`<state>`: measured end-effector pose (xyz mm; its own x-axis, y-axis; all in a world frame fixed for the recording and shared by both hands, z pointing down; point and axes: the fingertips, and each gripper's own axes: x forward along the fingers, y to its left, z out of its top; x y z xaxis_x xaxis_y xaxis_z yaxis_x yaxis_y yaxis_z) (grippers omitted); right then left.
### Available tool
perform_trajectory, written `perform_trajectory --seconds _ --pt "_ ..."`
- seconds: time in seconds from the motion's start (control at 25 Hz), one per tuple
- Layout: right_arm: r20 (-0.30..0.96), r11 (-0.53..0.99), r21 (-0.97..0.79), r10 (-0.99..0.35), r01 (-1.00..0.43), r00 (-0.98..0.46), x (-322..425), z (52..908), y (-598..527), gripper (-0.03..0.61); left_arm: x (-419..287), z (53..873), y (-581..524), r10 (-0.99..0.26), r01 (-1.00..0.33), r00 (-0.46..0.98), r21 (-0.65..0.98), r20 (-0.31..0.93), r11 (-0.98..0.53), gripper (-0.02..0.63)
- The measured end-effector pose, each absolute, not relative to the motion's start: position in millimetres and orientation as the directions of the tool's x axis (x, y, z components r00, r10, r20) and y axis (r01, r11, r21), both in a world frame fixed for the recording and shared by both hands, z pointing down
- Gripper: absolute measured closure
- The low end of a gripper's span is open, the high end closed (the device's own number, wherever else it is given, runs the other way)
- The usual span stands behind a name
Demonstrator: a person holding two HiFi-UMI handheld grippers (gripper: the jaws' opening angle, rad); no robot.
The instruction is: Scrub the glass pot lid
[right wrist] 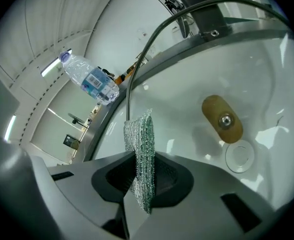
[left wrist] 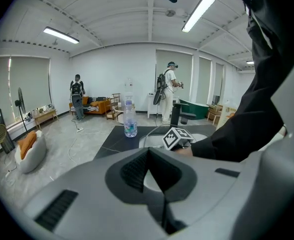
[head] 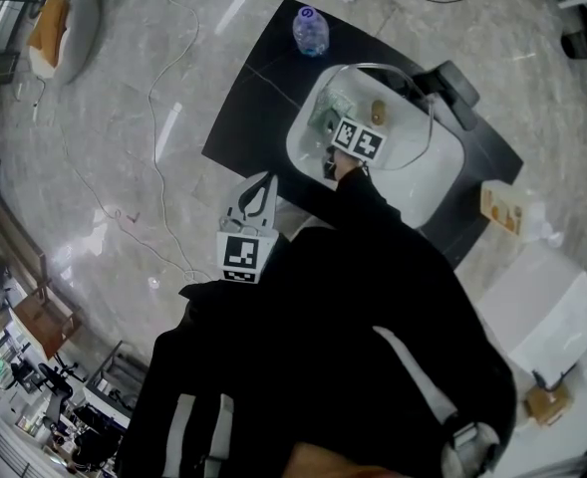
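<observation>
Right gripper (right wrist: pixel 143 179) is clamped on a silver-green mesh scouring pad (right wrist: pixel 141 134). The pad stands edge-on betw. the jaws and pokes out past the tips, down inside the white oval basin (head: pixel 444 182). Just ahead lies the round glass pot lid w/ thin steel rim (head: pixel 405 119), in that basin. Its brown wooden knob (right wrist: pixel 222 119), metal screw at centre, shows beside the white drain disc (right wrist: pixel 241 156). Pad looks near the glass, but can't tell if it touches. Left gripper (left wrist: pixel 147 154) is held close to the person's body, jaws together on nothing, well apart from the basin. To scrub well, I'd say turn the pad so its broad face meets the glass, not its edge. Press lightly and work in circles from knob out to rim. Lid is loose and smooth, so it'll prob. skate round the slick basin; the left gripper could come in to pin the rim. Basin sits in a black table top (head: pixel 248 108), w/ a clear plastic water bottle (head: pixel 311 30) at the far edge and a black tap (head: pixel 454 86) at the side. Round it is polished grey stone-look floor (head: pixel 153 88) w/ thin cables trailing, plus a white-and-orange cushion (head: pixel 64 23). Two other people w/ backpacks (left wrist: pixel 77 96) stand far off near an orange sofa (left wrist: pixel 98 105), under strip lights.
</observation>
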<state>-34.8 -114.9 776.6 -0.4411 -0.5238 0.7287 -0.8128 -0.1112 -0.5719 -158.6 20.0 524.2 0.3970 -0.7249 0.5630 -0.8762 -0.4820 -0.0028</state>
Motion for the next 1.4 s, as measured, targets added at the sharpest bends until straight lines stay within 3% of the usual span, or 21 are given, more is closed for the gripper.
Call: perform_trajectory --seconds 1.4 --pt "0.825 -0.203 -0.479 -0.438 -0.854 -0.359 -15.5 809.3 -74.6 0.511 -150.1 527.8 21.3 -0.703 -0.861 0.426 0.016 0.570 -0.509 0.611"
